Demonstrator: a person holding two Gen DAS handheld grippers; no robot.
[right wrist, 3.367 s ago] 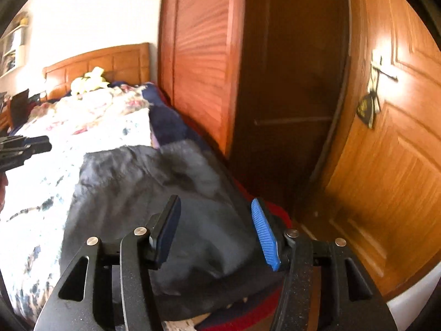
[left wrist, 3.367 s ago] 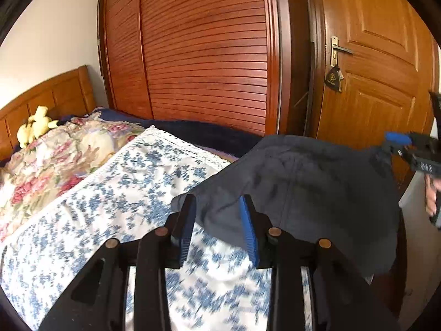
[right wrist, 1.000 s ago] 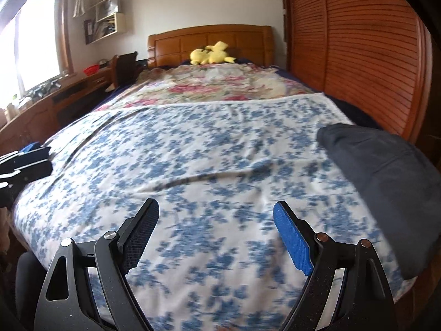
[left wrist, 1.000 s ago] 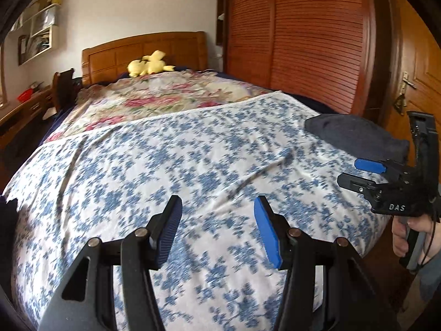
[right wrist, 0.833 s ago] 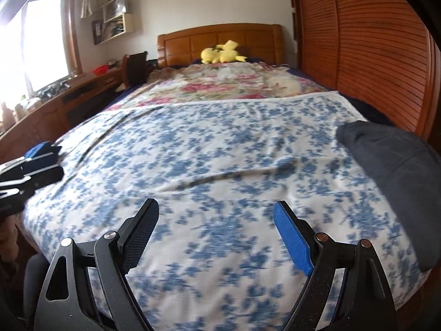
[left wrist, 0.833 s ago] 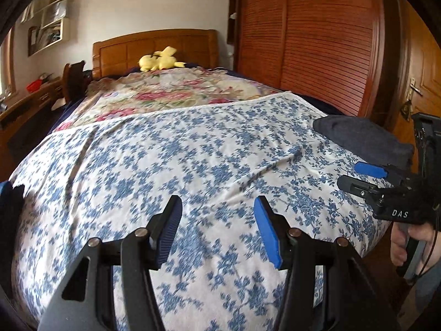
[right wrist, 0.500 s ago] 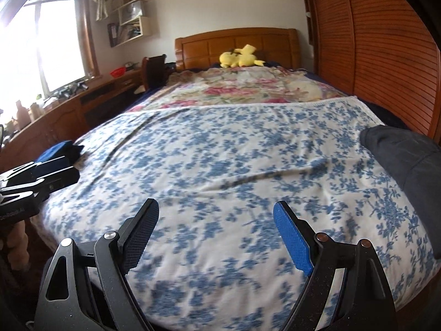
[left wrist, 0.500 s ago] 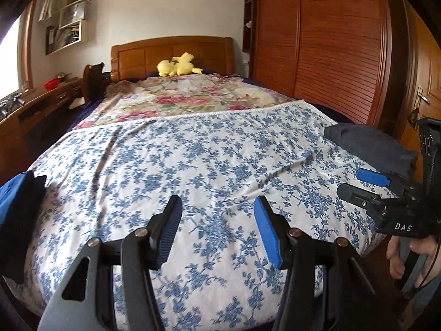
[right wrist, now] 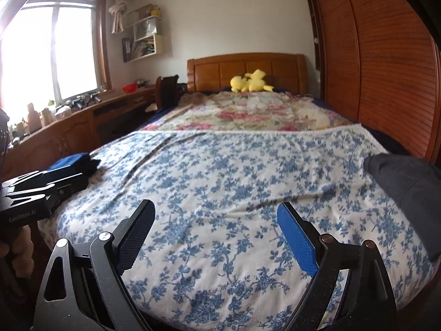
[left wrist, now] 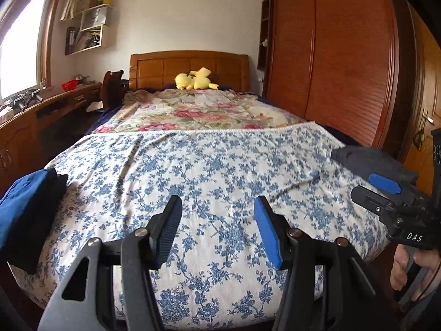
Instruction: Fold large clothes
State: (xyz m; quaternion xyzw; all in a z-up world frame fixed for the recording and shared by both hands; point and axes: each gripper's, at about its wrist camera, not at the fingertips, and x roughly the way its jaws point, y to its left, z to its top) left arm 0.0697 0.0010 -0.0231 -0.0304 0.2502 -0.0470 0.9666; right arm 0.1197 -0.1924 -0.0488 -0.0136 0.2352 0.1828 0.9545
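Across the blue-flowered cotton bedspread, both the left gripper and right gripper are being held agape and empty, the right's jaws having just been widening; the soft grey folded garment, earlier beneath them, is lying at the bed's right edge, and a blue garment is being seen at the left.

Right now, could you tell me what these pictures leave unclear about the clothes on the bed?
- Grey garment: right wrist view, cut by the right edge; left wrist view, partly behind the right tongs.
- Blue garment: left wrist view, cut by the left edge; right wrist view, partly behind the left tongs.
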